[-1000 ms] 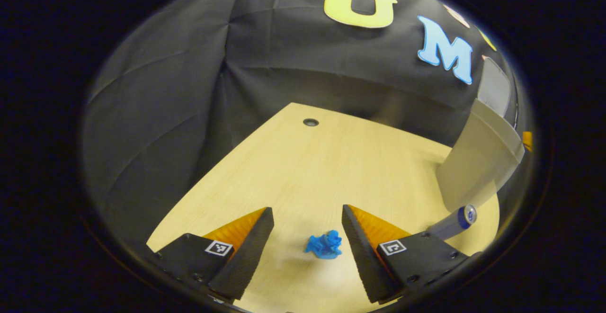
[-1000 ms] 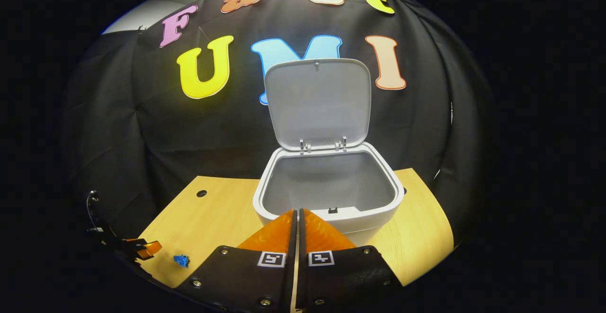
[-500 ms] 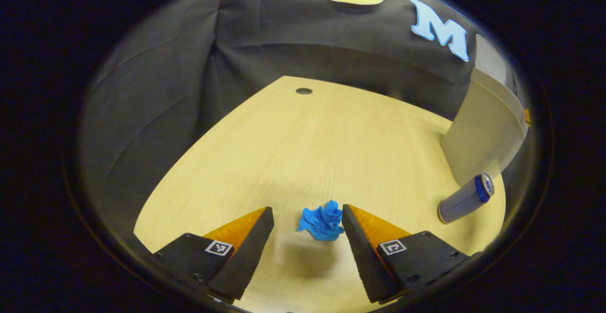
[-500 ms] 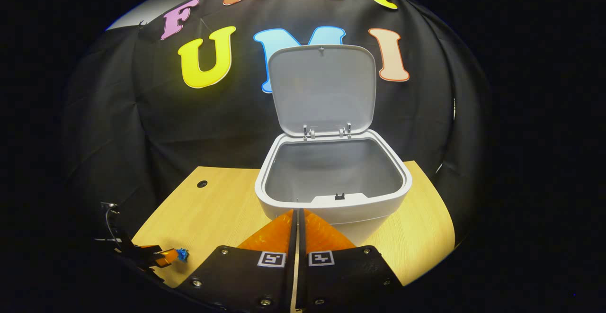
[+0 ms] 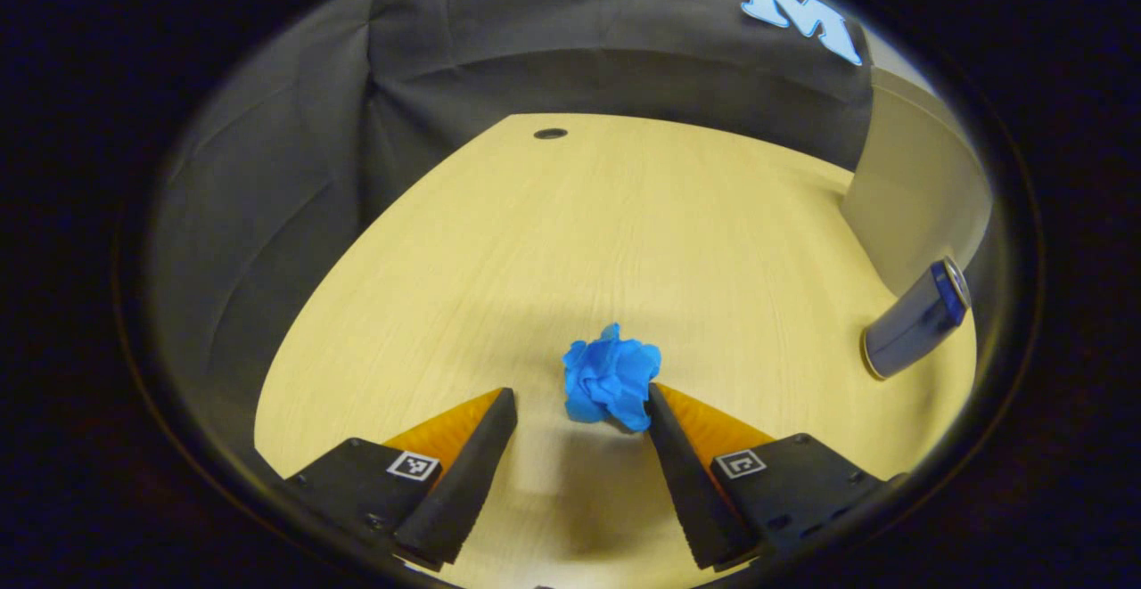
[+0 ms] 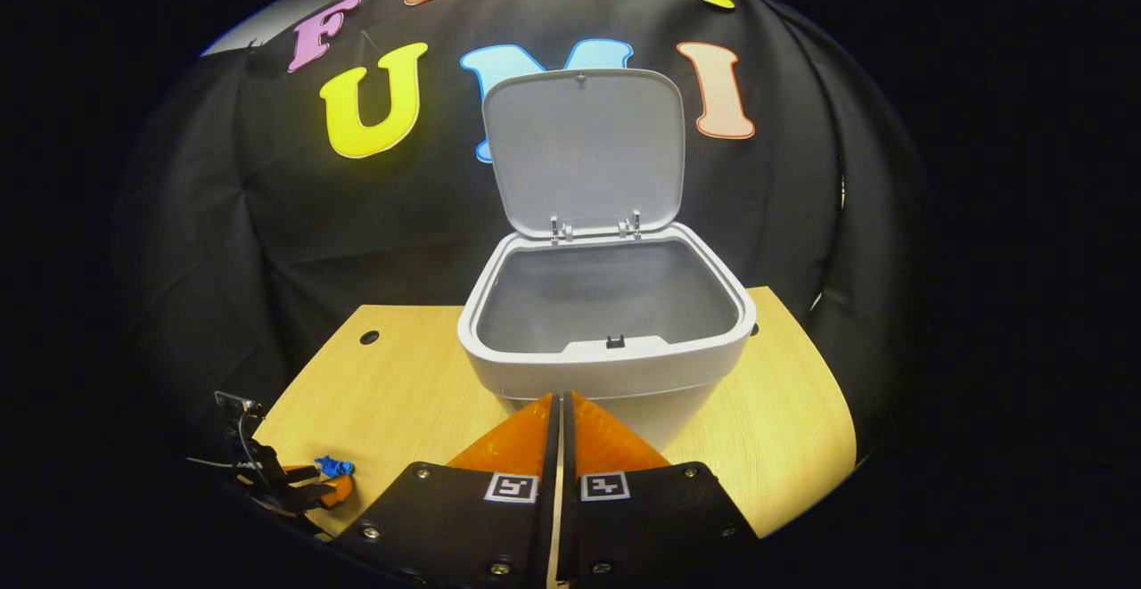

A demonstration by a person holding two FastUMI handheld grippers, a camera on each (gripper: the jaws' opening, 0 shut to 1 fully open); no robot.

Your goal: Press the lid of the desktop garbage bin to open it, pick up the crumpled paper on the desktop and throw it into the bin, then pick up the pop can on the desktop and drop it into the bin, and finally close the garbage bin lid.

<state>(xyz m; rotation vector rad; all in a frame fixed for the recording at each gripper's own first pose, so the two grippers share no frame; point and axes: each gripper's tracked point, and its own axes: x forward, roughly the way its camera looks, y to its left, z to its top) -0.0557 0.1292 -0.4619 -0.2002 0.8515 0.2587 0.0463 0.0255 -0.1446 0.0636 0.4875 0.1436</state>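
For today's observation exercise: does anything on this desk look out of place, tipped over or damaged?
The pop can lies on its side by the bin rather than standing. The blue crumpled paper sits loose on the desk. No spill or damage shows.

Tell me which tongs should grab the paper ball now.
Left. The left tongs are open with the paper ball just ahead of their tips. The right tongs are shut in front of the open bin, away from the ball.
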